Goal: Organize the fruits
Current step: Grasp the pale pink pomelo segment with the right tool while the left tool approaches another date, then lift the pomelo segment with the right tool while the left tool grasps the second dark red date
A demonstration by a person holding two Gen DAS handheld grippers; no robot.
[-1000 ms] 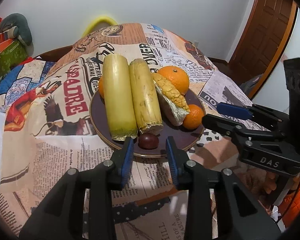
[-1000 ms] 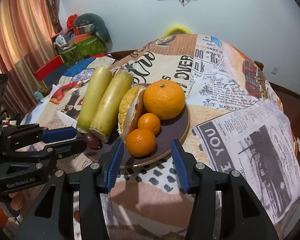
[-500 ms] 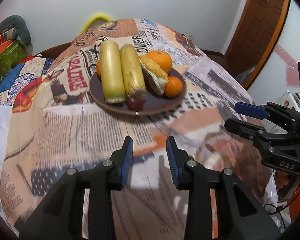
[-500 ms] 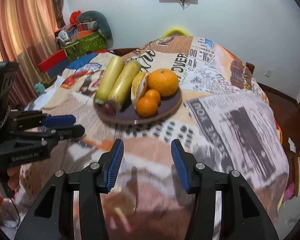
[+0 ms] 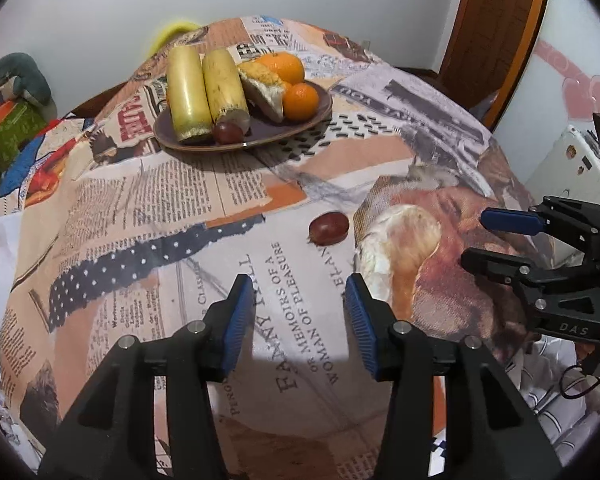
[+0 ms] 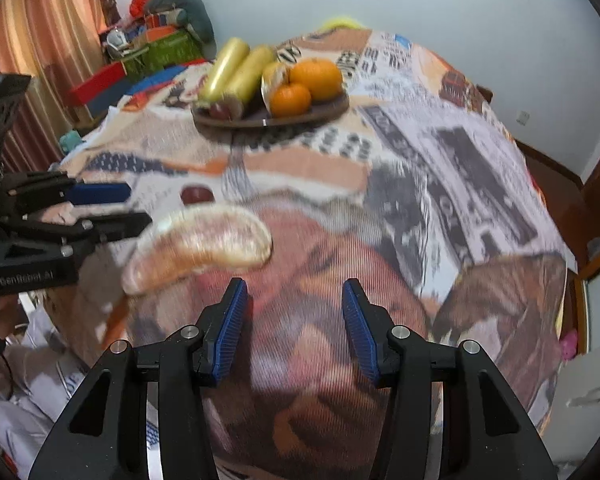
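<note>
1. Two loose pieces, a grape (image 5: pixel 328 227) and a pomelo wedge (image 5: pixel 396 246), lie on the tablecloth (image 5: pixel 140 208), well apart from the plate (image 5: pixel 288 128).
2. Left gripper (image 5: pixel 299 322) is opening over nothing, likely for the grape.
3. Right gripper (image 6: pixel 294 322): jaws parted, empty.

Left gripper (image 5: pixel 299 320) tilts steeply down over the near part of the table (image 5: pixel 180 208), jaws opening, nothing between the blue pads (image 5: pixel 236 322). Right gripper (image 6: pixel 291 322) also tilts steeply down over the table's near edge, jaws parted with a clear gap, nothing between its pads (image 6: pixel 231 326). Both sit side by side over the table, each seen at the other camera's margin, both empty. Part of a hand (image 6: pixel 6 314) shows under the left gripper's body, off the table's near edge.
</note>
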